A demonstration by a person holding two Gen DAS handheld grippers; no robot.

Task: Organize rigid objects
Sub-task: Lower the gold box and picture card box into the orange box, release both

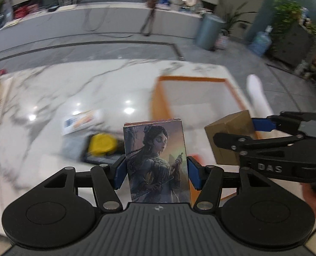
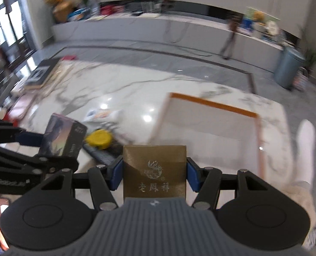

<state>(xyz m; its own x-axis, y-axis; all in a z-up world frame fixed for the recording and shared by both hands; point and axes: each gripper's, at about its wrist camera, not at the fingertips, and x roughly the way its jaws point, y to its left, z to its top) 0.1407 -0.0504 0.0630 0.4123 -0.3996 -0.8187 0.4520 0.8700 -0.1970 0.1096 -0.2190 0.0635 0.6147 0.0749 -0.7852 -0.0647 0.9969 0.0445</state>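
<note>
My left gripper (image 1: pixel 155 173) is shut on a picture box (image 1: pixel 155 162) printed with a painted figure, held upright above the marble table (image 1: pixel 51 89). The right gripper (image 2: pixel 154 176) is shut on a gold-brown box (image 2: pixel 154 170) with a crest and characters. In the left wrist view the right gripper (image 1: pixel 234 132) and its gold-brown box (image 1: pixel 230 136) hang to the right; in the right wrist view the left gripper's picture box (image 2: pixel 64 137) hangs at the left. An orange-rimmed white tray (image 1: pixel 200 104) (image 2: pixel 211 125) lies on the table beyond both boxes.
On the table below lie a yellow round object (image 1: pixel 102 145) (image 2: pixel 99 138) on a dark ribbed item, and a small white printed pack (image 1: pixel 81 123). Books are stacked at the table's far left (image 2: pixel 40 74). A white sleeve (image 2: pixel 305 151) shows at right. A grey bin (image 1: pixel 209 31) stands on the floor.
</note>
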